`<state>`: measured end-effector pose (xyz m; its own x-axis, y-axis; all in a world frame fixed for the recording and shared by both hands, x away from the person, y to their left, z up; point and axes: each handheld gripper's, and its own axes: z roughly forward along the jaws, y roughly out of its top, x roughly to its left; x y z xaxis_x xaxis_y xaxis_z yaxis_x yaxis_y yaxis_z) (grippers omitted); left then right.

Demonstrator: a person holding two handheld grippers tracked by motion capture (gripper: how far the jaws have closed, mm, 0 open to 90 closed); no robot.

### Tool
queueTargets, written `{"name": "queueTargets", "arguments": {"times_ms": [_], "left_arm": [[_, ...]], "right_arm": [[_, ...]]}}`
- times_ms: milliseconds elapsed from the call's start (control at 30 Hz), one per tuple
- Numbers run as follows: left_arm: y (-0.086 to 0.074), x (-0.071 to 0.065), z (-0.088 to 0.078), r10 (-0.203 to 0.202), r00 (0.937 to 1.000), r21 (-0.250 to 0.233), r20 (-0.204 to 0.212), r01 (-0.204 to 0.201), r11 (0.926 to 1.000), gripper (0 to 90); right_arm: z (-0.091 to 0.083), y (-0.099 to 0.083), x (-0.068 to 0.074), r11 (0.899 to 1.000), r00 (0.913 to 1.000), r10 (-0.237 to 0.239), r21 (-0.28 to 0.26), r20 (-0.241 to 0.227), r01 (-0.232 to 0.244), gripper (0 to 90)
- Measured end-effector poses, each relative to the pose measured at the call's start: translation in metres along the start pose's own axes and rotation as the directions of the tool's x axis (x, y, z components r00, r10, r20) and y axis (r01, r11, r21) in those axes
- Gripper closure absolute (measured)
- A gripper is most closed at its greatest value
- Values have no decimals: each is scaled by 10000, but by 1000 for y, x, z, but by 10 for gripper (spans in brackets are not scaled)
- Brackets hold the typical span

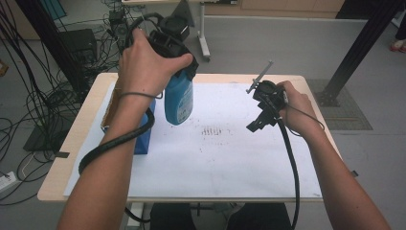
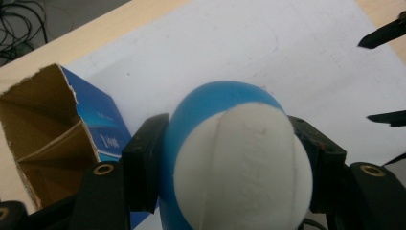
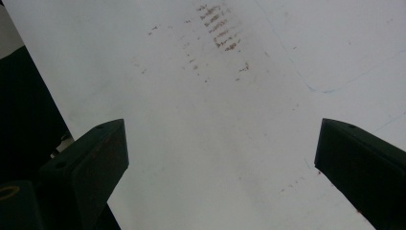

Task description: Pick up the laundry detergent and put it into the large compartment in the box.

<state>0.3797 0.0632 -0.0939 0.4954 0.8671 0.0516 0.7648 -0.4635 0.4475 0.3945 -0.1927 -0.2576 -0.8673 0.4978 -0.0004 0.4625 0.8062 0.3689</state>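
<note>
The left gripper (image 1: 178,67) was clamped on a blue bottle w/ a white cap (image 2: 239,163), jaws pressed on either side just below the cap, as the left gripper view showed; in the high view the bottle (image 1: 179,98) hung upright in the air, clear of the desk (image 1: 72,143) and just right of the torn-open blue carton (image 2: 57,139), which stood on the left part of the white paper sheet (image 1: 230,158). The step in hand looked like lifting the bottle out & away from the carton. To do it well: keep the squeeze steady, since the grip sat high on a rounded, smooth-looking shoulder & the body hung below, so a slip or swing seemed the main risk; keep the bottle vertical, move it sideways only once its base was well above the carton's ragged rim, then bring it down slowly over the bare middle of the sheet near the brownish smudges (image 1: 214,131). The right gripper (image 1: 256,125) sat near the desk's right side, jaws wide apart w/ nothing between them, per the right gripper view; best kept off the bottle's path, or ready to steady the bottle base if it swayed.
</note>
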Motion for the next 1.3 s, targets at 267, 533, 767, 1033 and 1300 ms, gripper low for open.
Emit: {"name": "queueTargets", "arguments": {"times_ms": [267,533,767,1033,1300], "left_arm": [[17,0,-36,-59,9999,-317,-114,55,9995,376],[23,0,-47,-87,9999,-333,-113,83,9994,376],[22,12,-46,-422,9991,-308,-45,421,9986,376],[16,36,-46,-1074,9939,-371,-245,1065,9936,376],[7,69,-46,-2048,9760,-543,-735,2011,9781,377]], "right_arm": [[-4,-1,2,10000,10000,25,-83,30,-25,41],[-4,-1,3,9999,10000,-45,-107,39,46,41],[-3,0,5,10000,10000,-79,-55,32,80,41],[-3,1,5,9999,9999,-110,-44,46,110,41],[-2,2,5,9999,9999,-106,-12,41,106,41]]}}
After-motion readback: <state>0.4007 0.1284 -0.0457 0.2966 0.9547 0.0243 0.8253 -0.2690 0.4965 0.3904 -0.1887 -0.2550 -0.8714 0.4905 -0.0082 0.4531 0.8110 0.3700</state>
